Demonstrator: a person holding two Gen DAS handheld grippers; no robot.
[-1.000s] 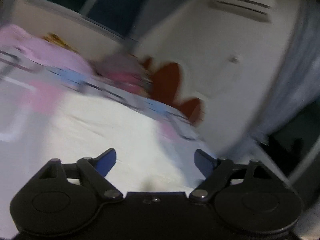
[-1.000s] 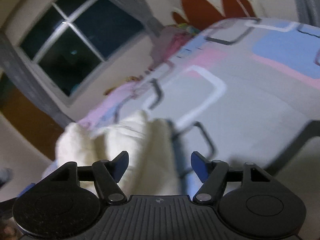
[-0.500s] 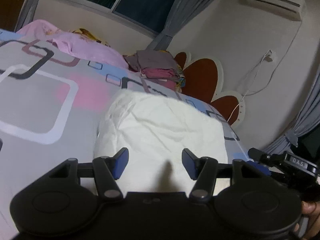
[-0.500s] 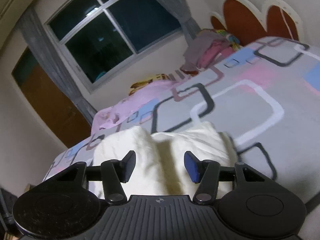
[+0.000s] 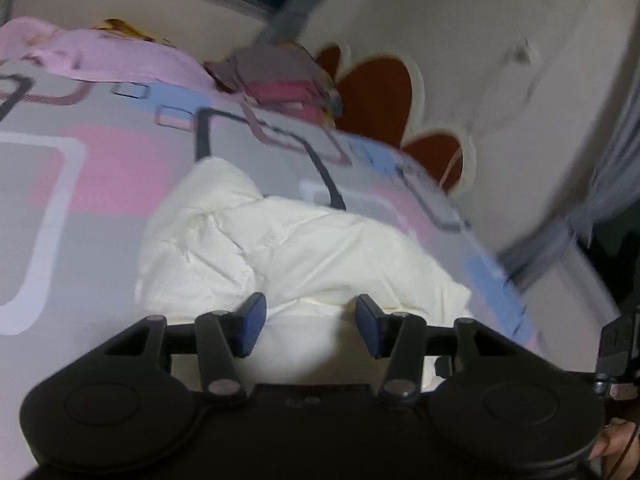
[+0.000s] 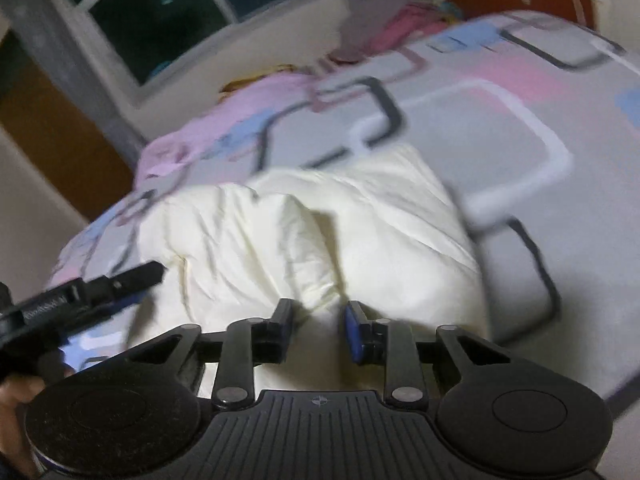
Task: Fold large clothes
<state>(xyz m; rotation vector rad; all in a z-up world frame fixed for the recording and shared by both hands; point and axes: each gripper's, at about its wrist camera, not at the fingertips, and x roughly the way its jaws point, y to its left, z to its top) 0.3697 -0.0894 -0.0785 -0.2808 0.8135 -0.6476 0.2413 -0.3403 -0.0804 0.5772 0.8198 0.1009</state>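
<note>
A cream-white puffy garment (image 5: 304,248) lies bunched on the patterned bed; it also shows in the right wrist view (image 6: 320,240). My left gripper (image 5: 306,326) is open, its blue pads on either side of the garment's near edge with a clear gap. My right gripper (image 6: 316,330) has its jaws close together around a fold of the garment's near edge. The left gripper's body (image 6: 80,292) shows at the left of the right wrist view.
The bed sheet (image 5: 80,168) is grey with pink, blue and white squares. A pink cloth (image 5: 112,56) and a stack of folded clothes (image 5: 280,80) lie at the far side. A red flower headboard (image 5: 380,96) and a window (image 6: 168,12) stand behind.
Both grippers have dropped closer to the white garment. The right jaws have narrowed onto a fold. The left jaws have narrowed slightly and stay open.
</note>
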